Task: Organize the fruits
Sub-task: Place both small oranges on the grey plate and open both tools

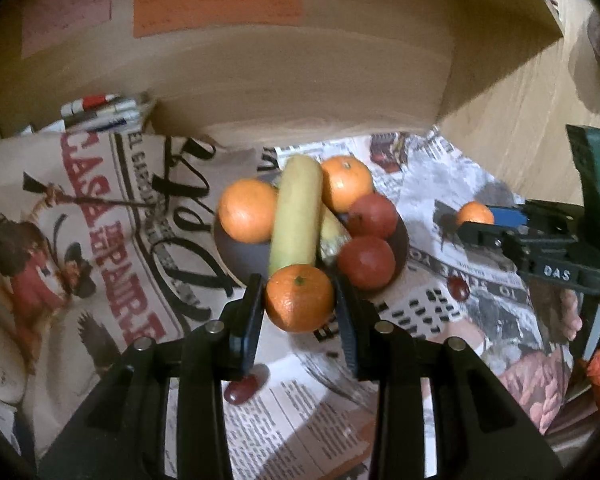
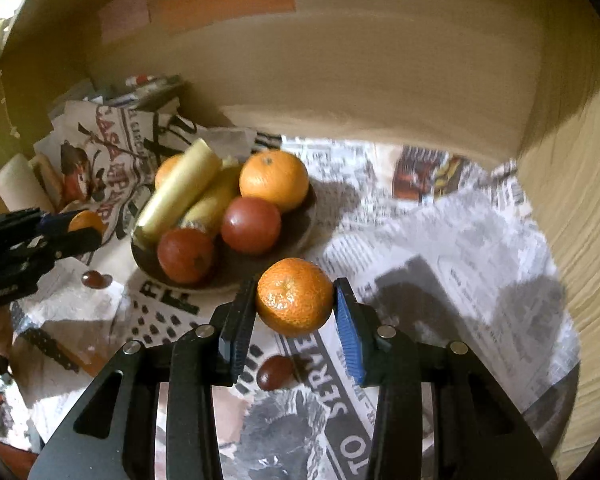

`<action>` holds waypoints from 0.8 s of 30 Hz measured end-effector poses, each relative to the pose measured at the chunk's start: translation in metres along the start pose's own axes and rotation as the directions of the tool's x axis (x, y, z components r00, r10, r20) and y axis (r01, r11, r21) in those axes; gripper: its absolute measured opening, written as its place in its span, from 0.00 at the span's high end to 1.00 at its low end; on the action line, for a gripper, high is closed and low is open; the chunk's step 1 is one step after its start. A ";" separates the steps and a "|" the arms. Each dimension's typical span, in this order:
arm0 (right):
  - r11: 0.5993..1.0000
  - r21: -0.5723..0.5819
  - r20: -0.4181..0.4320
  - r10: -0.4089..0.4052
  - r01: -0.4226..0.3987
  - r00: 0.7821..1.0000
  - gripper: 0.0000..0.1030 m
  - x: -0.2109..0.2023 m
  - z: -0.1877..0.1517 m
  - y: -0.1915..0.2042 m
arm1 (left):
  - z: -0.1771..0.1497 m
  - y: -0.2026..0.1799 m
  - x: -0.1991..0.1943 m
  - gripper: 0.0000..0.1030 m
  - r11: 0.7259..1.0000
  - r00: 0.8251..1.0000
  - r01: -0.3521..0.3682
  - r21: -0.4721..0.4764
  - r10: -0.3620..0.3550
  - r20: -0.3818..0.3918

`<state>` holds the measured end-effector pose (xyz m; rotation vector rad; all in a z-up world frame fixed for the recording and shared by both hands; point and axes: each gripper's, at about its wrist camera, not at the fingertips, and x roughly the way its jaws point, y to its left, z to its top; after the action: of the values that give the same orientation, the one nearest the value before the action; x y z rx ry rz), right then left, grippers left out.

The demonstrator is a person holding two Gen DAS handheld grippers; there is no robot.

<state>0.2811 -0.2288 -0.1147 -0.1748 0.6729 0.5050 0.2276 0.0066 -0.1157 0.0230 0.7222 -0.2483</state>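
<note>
- Newspaper (image 2: 440, 240) covers the surface; wooden wall (image 2: 380, 72) stands beyond both fingertips.
- Left gripper (image 1: 300, 300) clamps a mandarin (image 1: 299, 298) before the bowl (image 1: 240, 256).
- Right gripper (image 2: 295, 300) clamps another mandarin (image 2: 295, 294).

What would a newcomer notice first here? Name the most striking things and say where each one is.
Each gripper is clamped on a mandarin: the left gripper holds the left mandarin, the right gripper the right mandarin, both near the dark bowl. That bowl, on the newspaper, is heaped with oranges, bananas and two red fruits. Loose grapes lie on the paper in front of it.
</note>
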 end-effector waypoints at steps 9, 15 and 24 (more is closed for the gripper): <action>0.999 -0.017 0.043 0.027 -0.027 0.999 0.65 -0.002 0.024 0.010 | 0.022 0.011 -0.003 0.66 0.999 0.998 -0.033 0.000 0.033 0.044; 0.998 -0.035 0.059 0.054 -0.052 0.997 0.65 0.004 0.038 0.020 | 0.032 0.021 0.006 0.66 0.999 0.997 -0.049 -0.013 0.050 0.052; 0.994 -0.073 0.047 0.087 -0.083 0.995 0.65 0.023 0.053 0.034 | 0.038 0.037 0.032 0.66 0.999 0.999 -0.034 -0.036 0.034 0.007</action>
<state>0.3089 -0.1741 -0.0879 -0.2006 0.6151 0.6135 0.2835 0.0314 -0.1107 0.0005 0.7184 -0.2025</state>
